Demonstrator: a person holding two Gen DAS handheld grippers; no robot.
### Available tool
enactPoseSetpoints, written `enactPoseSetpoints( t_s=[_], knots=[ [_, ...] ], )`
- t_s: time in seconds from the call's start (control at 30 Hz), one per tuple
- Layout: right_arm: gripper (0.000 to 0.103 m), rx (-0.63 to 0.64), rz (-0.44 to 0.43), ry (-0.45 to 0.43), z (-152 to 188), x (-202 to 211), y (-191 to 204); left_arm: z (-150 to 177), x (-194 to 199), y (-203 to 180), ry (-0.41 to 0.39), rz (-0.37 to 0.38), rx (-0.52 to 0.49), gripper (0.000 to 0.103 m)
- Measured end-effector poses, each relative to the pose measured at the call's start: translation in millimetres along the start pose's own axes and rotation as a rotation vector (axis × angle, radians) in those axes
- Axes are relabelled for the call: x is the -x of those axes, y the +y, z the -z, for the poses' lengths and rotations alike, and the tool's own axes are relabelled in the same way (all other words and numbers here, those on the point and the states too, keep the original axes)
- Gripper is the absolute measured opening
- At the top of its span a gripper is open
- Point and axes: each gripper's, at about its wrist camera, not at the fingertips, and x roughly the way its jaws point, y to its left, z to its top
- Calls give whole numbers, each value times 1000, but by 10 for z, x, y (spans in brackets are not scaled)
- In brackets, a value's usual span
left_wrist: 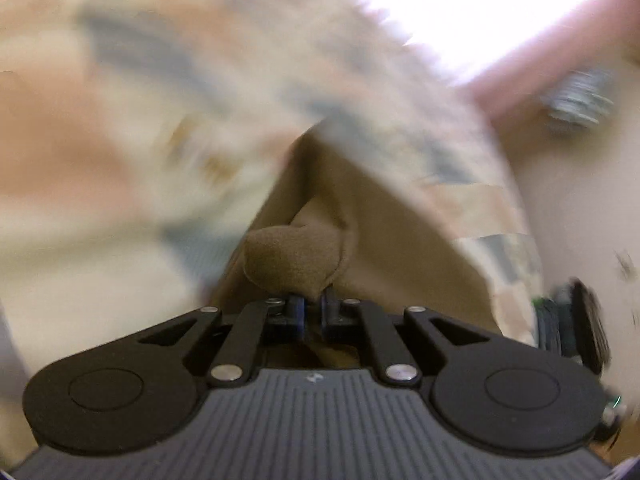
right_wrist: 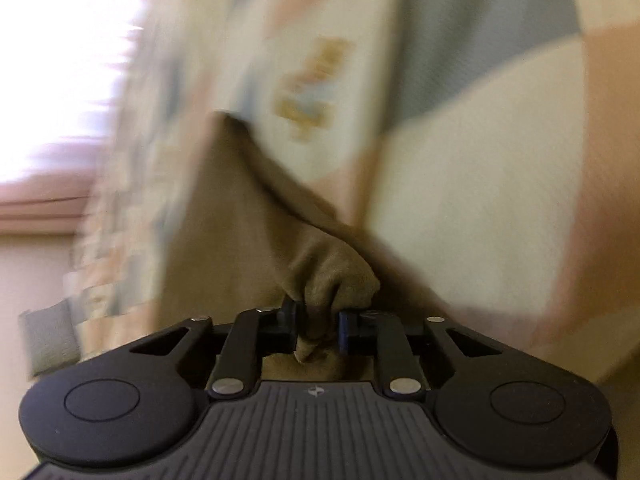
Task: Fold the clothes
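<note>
A tan-brown garment (left_wrist: 352, 216) stretches away from my left gripper (left_wrist: 311, 304), which is shut on a bunched fold of it. In the right wrist view the same brown garment (right_wrist: 240, 216) runs up from my right gripper (right_wrist: 318, 322), whose jaws pinch a thick wad of the cloth. Both views are blurred by motion. The garment lies over a patchwork cover (right_wrist: 480, 160) of cream, peach and grey-blue squares. Where the garment ends is hidden.
The patchwork cover (left_wrist: 120, 120) fills most of both views. A bright window area (left_wrist: 460, 8) glares at the top right of the left view. At that view's right edge shows my other gripper's dark body (left_wrist: 572, 320). A grey object (right_wrist: 48, 336) sits at the left edge.
</note>
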Motion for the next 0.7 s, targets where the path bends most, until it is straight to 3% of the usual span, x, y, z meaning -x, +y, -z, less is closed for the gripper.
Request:
enactPoseSetpoints(
  t_s=[0.07, 0.13, 0.33, 0.47, 0.6, 0.7],
  knots=[
    [16, 94, -177, -91, 52, 199, -21, 40, 22, 49, -14, 32, -62, 5],
    [16, 113, -289, -121, 81, 263, -138, 166, -46, 149, 17, 19, -55, 5],
    [16, 52, -233, -54, 178, 55, -644, 514, -36, 201, 65, -2, -31, 5],
    [16, 60, -239, -60, 256, 162, -673, 631, -52, 292, 112, -27, 4, 8],
    [16, 69, -147, -39, 272, 97, -754, 529, 67, 311, 85, 32, 88, 6],
    [16, 65, -216, -62, 286, 167, -611, 477, 132, 368, 60, 32, 106, 6]
  ],
)
